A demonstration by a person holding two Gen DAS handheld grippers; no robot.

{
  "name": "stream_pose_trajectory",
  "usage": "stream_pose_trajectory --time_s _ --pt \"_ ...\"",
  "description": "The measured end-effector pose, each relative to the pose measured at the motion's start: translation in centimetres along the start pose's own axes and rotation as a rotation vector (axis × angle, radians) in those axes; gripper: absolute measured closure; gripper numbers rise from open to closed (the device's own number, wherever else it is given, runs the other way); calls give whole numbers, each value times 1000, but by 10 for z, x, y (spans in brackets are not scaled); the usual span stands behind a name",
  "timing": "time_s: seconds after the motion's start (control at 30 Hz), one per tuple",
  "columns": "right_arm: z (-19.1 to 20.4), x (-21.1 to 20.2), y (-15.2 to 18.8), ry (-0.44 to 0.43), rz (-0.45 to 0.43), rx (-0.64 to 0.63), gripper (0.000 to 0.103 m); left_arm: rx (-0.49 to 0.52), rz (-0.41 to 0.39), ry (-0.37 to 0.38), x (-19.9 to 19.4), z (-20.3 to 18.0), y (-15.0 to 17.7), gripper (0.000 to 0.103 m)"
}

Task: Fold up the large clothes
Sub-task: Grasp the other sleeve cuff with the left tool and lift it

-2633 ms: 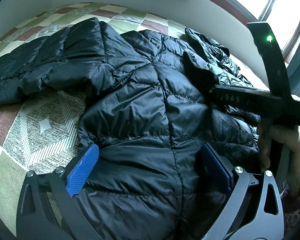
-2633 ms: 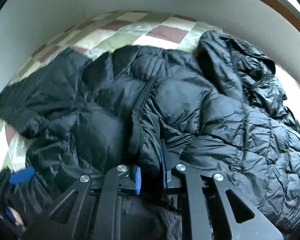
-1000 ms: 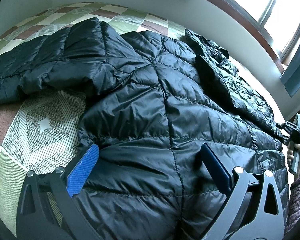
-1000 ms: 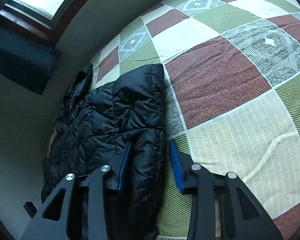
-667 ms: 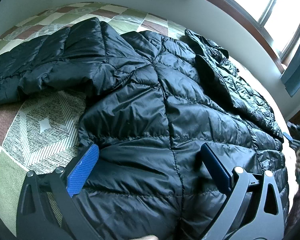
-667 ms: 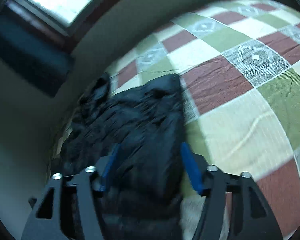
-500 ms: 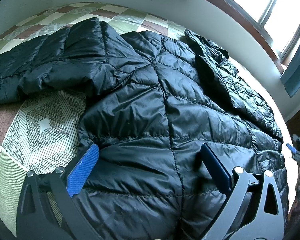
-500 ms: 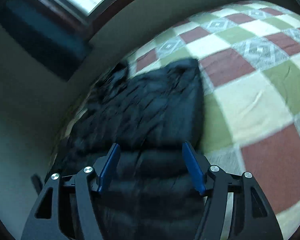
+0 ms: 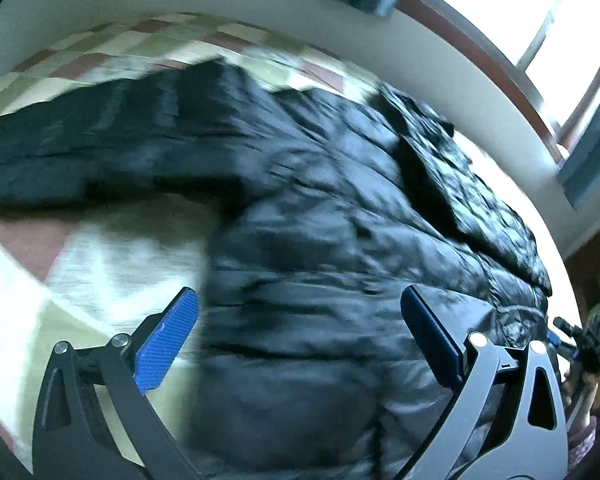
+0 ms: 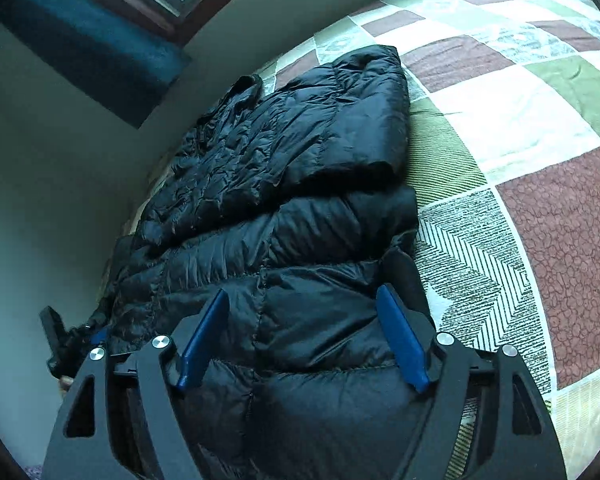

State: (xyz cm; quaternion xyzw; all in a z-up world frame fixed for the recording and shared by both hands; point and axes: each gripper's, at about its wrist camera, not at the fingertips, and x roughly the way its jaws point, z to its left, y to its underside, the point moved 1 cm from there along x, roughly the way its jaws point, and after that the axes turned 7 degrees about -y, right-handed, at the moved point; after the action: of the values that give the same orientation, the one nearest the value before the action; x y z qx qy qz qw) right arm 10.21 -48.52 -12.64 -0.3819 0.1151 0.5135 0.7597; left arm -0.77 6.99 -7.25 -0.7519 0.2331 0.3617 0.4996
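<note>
We see the patchwork quilt [image 10: 512, 120] covering the bed, with the black puffer jacket [image 10: 284, 184] spread along its window-side edge. Our right gripper [image 10: 304, 336] is opening above the hem, gripping nothing, and our left gripper [image 9: 300, 332] hangs released over it.

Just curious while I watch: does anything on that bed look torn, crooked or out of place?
Nothing looks damaged. The black puffer jacket lies on the patchwork quilt, one sleeve folded across it, edges slightly uneven.
</note>
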Motion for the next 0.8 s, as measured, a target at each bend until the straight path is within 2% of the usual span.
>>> stream_pose_trajectory --time_s 0.17,0.27,0.33,0.43,0.53,0.63,0.73,0.8 --pt "6 4 2 21 0 -41 20 -131 -15 -78 -17 80 -7 2" --pt "6 3 2 15 -6 -40 19 -255 -36 -145 -25 143 -6 2" --pt "5 4 2 9 -9 -37 19 -331 -84 -134 -36 184 -7 2" --pt "4 3 2 4 -14 -35 19 -421 -140 -184 -52 226 -12 2" --pt "4 3 2 5 -16 -38 19 -525 -186 -189 -62 267 -16 2" --pt "3 4 2 4 -16 -37 18 -648 -228 -156 -66 307 -17 2" --pt "3 3 2 0 -18 -37 18 -712 -267 -144 -67 332 -27 2" --pt "3 3 2 -5 -20 -37 17 -744 -270 -147 -62 343 -35 8"
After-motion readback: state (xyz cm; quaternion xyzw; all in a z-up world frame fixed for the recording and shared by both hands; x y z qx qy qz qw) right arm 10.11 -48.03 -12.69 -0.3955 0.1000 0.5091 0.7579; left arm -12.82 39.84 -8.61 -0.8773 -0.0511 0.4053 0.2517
